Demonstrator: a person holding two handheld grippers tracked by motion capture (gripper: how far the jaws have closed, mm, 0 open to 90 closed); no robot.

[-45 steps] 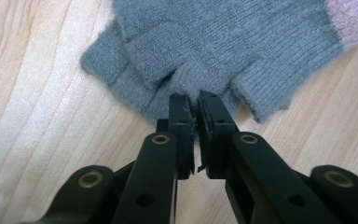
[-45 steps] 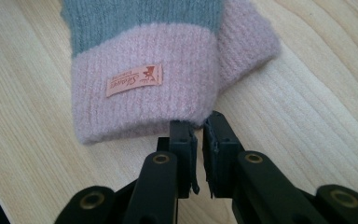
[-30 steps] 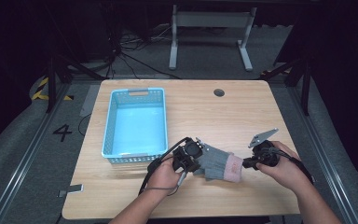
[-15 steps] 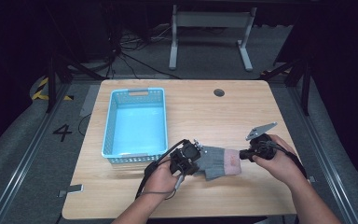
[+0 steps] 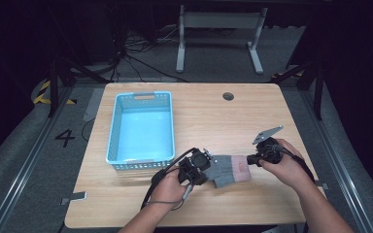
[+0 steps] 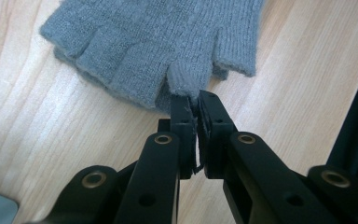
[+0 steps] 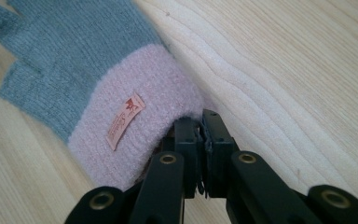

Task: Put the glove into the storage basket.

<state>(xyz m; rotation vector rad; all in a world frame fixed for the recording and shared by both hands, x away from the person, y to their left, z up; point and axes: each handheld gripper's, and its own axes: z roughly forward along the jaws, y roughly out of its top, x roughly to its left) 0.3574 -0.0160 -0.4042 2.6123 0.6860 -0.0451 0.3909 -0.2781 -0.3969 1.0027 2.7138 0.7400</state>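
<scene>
Black left tool (image 6: 196, 100) and right tool (image 7: 200, 122) arms carry brass-ringed screws.

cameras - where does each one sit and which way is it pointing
High view: above the person's side, looking forward and down on the table, the basket and the glove; both forearms, the left gripper and right gripper show.
Left gripper view: rides the left gripper, looking along its shut jaws at the glove's grey finger end.
Right gripper view: rides the right gripper, looking along its shut jaws at the pink cuff.
Shared: all three show the glove and the wooden tabletop.
</scene>
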